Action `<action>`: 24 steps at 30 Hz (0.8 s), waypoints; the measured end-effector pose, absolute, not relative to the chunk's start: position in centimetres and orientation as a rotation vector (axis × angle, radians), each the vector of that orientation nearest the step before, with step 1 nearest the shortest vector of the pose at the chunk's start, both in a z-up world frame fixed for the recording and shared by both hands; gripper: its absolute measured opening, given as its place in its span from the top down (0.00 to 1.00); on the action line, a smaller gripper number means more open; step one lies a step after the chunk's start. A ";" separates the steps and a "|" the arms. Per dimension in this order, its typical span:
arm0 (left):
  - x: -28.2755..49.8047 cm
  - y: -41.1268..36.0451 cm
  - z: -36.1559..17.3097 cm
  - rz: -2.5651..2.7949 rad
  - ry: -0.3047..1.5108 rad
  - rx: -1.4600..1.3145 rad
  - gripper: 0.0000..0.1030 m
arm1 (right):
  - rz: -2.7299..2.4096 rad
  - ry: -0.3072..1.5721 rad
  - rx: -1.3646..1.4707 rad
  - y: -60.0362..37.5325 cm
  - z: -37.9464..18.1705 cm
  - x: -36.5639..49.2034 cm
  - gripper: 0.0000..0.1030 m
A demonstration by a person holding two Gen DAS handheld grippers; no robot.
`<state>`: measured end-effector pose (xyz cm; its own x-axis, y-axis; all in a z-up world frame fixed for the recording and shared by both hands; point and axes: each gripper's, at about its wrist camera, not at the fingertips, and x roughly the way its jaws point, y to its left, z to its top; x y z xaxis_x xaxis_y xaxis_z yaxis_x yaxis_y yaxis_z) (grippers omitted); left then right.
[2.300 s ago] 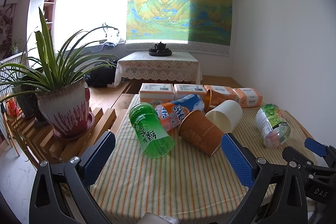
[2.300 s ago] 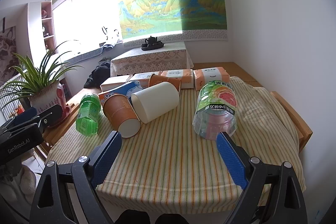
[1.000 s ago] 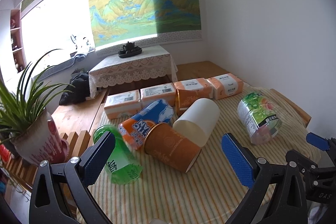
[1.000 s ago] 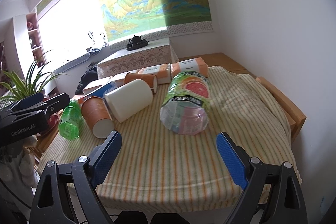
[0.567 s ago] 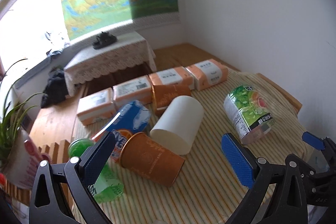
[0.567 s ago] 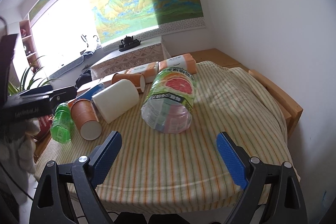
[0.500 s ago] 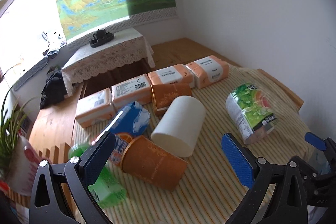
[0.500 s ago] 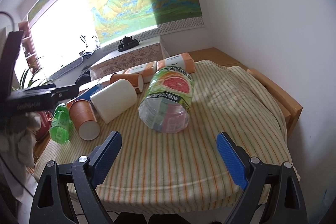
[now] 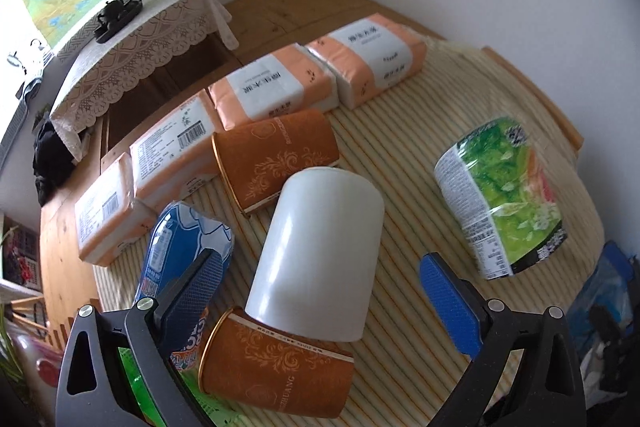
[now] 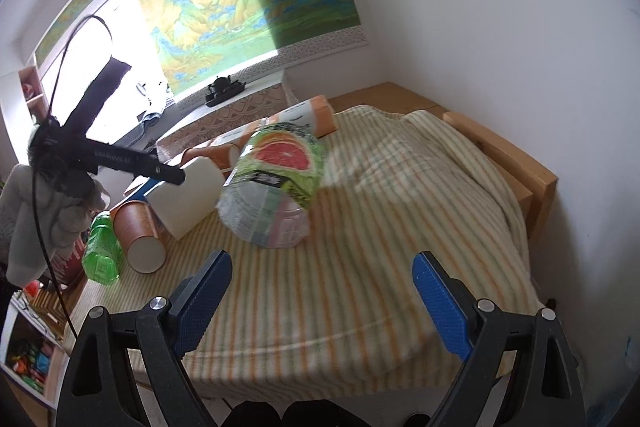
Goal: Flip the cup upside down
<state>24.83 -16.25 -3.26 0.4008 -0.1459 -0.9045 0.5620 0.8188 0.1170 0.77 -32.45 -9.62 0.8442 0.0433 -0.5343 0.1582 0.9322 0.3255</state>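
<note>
While the left gripper point(image 9: 322, 293) hangs over the striped tablecloth point(image 9: 408, 163) with its blue pads spread wide and nothing between them, the white cup point(image 9: 320, 255) lies on its side directly ahead of it, framed between the two fingers. The cup's closed, rounded end points away from the gripper and its wide end faces back toward it, resting against the rim of a brown paper cup point(image 9: 276, 367) that lies crosswise just below. Neither pad touches the white cup; the left pad point(image 9: 192, 287) sits over a blue-and-orange bottle point(image 9: 176, 255) beside it, and the right pad point(image 9: 444, 303) stands apart over bare cloth.

A second brown paper cup point(image 9: 276, 155) lies on its side just beyond the white cup, and behind it runs a row of orange tissue packs point(image 9: 276, 91). To the right, well apart from the cup, lies a green-labelled plastic tub point(image 9: 500, 195), also tipped over. A green bottle point(image 10: 102, 247) lies at the left edge of the table.

From the right wrist view, the right gripper point(image 10: 320, 291) is likewise opened wide and holding nothing, hovering near the table's front edge. The white cup point(image 10: 192, 195) lies well beyond it to the left, just beside the tub point(image 10: 272, 187), with the left gripper's black body point(image 10: 112, 155) above it.
</note>
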 end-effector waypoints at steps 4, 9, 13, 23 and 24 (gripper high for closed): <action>25.2 -17.2 -4.6 -0.449 1.102 0.499 0.06 | -0.075 0.565 0.409 -33.7 -10.0 0.2 0.13; 25.5 -17.9 -6.3 -0.441 1.133 0.528 0.13 | -0.084 0.566 0.438 -34.5 -10.3 -0.4 0.13; 25.5 -17.8 -6.2 -0.417 1.127 0.510 0.24 | -0.086 0.558 0.440 -34.7 -10.1 -0.8 0.13; 26.2 -16.6 -6.3 -0.404 1.175 0.443 0.22 | -0.088 0.539 0.454 -35.0 -10.0 -2.0 0.13; 26.3 -16.7 -6.5 -0.399 1.177 0.441 0.22 | -0.089 0.537 0.456 -35.1 -10.0 -2.1 0.13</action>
<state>26.28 -16.73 -6.53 0.3334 -0.0691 -0.9402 0.5168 0.8475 0.1210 -2.14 -35.07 -9.98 0.8580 0.0360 -0.5123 0.1987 0.8965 0.3959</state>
